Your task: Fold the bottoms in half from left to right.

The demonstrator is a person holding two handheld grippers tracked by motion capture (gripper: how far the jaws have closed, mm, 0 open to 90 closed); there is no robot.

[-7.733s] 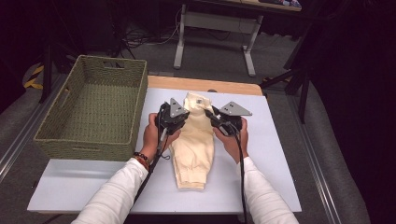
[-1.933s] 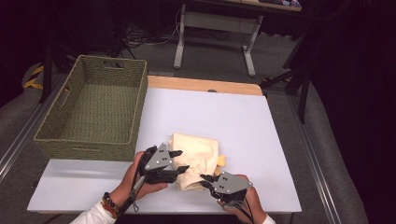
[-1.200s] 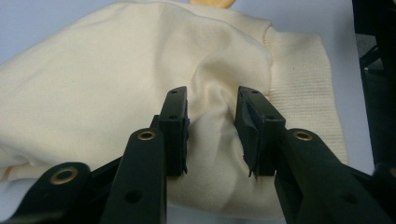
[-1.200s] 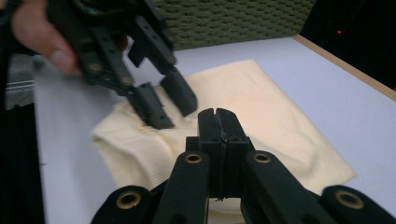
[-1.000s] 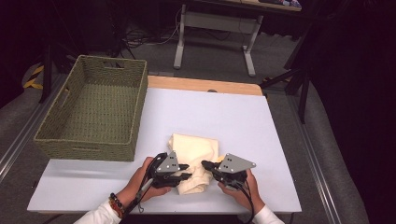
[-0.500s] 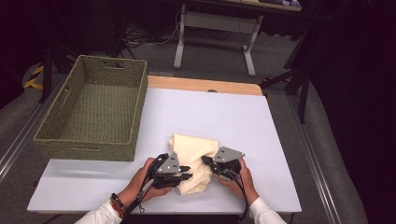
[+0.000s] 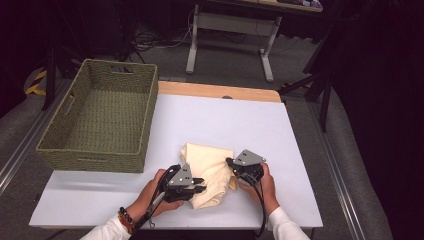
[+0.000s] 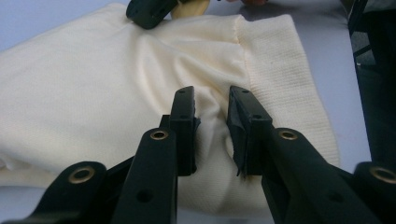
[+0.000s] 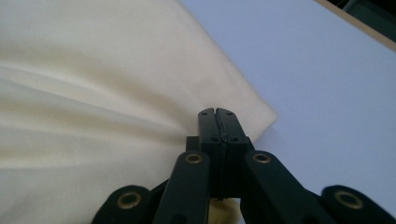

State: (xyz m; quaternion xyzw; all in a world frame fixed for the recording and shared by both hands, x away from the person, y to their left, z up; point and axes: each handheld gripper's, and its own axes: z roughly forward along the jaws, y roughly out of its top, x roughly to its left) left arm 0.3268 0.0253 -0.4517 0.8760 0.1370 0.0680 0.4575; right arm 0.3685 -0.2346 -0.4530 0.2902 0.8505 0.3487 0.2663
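— Big white tabletop (image 7: 280, 130), woven basket (image 7: 100, 120) out at ten o'clock, and the cream garment (image 7: 210, 172) folded near the front edge, around six o'clock.

— The left hand-held gripper (image 7: 199, 188) has just been closing its jaws; they pinch a ridge of the knit by the ribbed hem (image 8: 289, 79).

— And the right hand-held gripper (image 7: 231, 162)?

— Clenched tight, jaws together over the fold at the cloth's three o'clock side. Whether cloth is caught in them I can't tell.

— I'd say both should lift together, level, so the fold holds on the way to the basket.
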